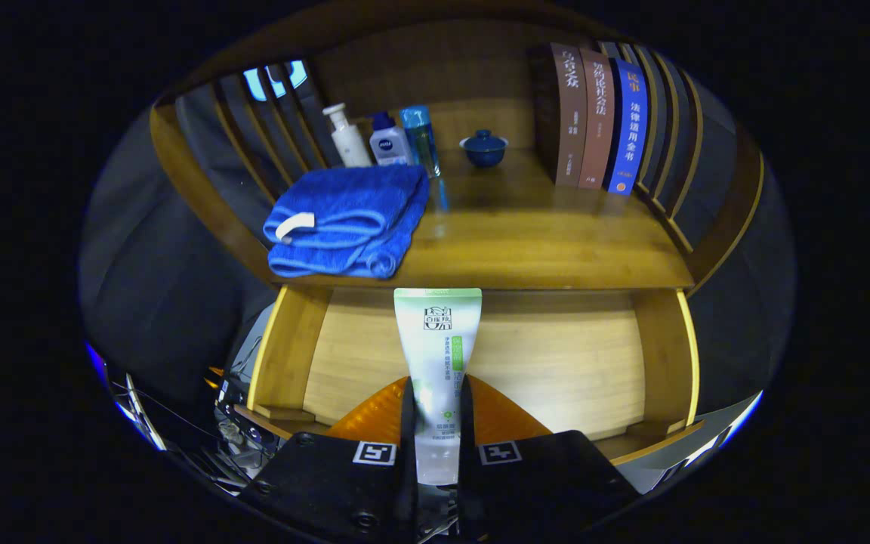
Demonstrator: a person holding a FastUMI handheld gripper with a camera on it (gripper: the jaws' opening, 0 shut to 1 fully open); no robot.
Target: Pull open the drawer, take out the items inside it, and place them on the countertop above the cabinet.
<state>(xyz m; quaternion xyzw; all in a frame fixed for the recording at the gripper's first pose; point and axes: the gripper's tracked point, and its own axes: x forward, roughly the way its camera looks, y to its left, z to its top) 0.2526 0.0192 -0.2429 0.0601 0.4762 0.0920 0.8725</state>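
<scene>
White-and-green tube (437, 355) stood clamped between the tool's (435, 423) fingers, above the open drawer (556, 363). Doing it well meant keeping the squeeze firm, lifting clear, and setting it on bare bench (541, 242) beyond, right of the blue towel (344, 219).

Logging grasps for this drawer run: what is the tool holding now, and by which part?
The tool holds a white-and-green tube, both fingers pressed on its lower, cap-side end, above the open drawer.
</scene>
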